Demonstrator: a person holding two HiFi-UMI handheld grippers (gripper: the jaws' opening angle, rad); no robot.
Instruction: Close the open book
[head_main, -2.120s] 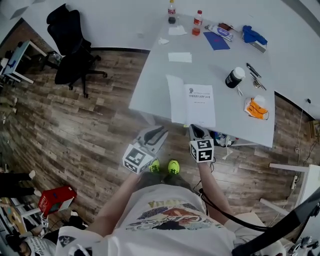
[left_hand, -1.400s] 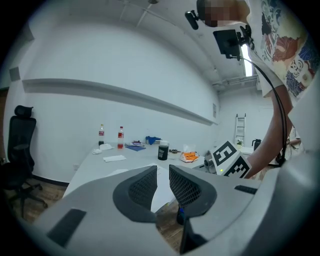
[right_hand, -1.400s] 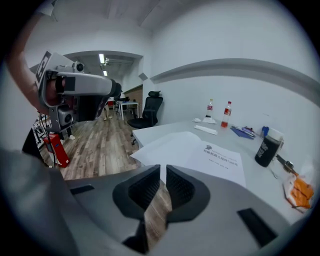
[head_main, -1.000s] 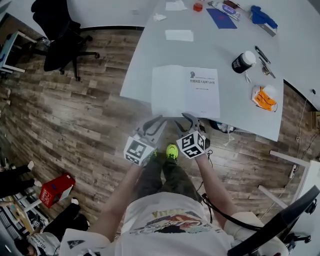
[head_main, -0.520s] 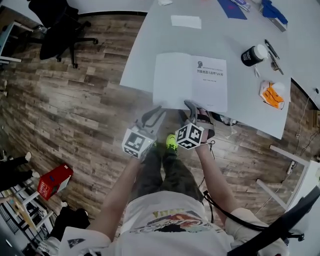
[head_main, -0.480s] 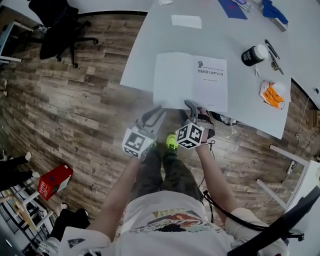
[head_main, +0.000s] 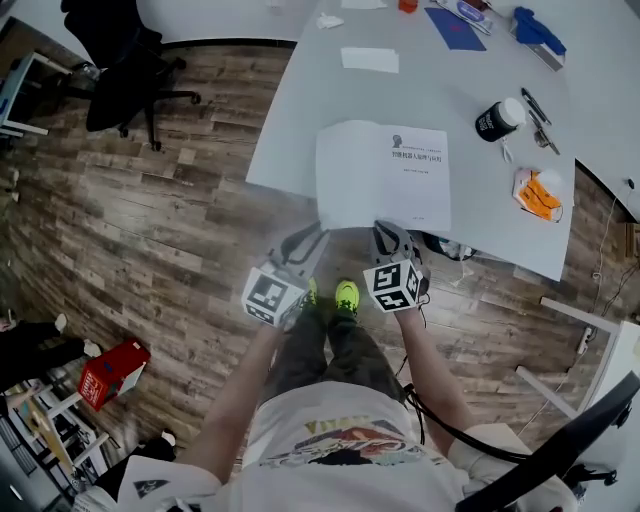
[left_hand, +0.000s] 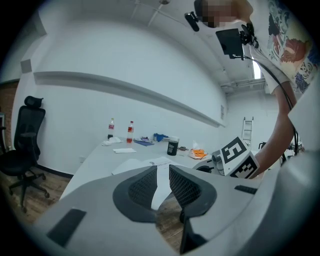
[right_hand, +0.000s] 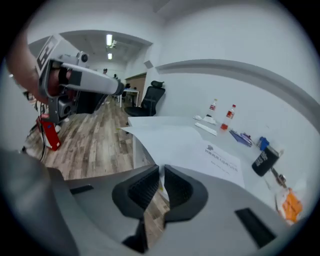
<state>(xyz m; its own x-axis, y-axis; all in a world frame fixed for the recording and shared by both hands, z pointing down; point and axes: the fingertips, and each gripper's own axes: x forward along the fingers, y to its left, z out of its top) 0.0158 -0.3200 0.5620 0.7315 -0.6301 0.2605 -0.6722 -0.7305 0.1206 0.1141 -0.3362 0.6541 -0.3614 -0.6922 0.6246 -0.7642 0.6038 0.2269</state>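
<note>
- Book: counted one; lying open and flat on white table, near edge level with the table's near edge, printed title page on the right, blank page on the left.
- Grippers: counted two, each carrying one marker cube, both held just off the table's near edge.
- Right gripper: jaws just been closing, now drawn in to a narrow slit; in right gripper view near edge of the book caught between the tips, floor visible below.
- Left gripper: jaws apart, nothing between them; pointed at the book's left corner, apart from it; in left gripper view only table edge and floor seen through the gap.
- Bottles: counted two, upright, side by side at the table's far end.
- Black jar: counted one, white lid, right of the book, well apart from it.
- Loose paper sheet: counted one, beyond the book.
- Orange item: counted one, near right table edge; cannot tell what it is.
- Office chair: counted one, black, on wooden floor left of the table.
</note>
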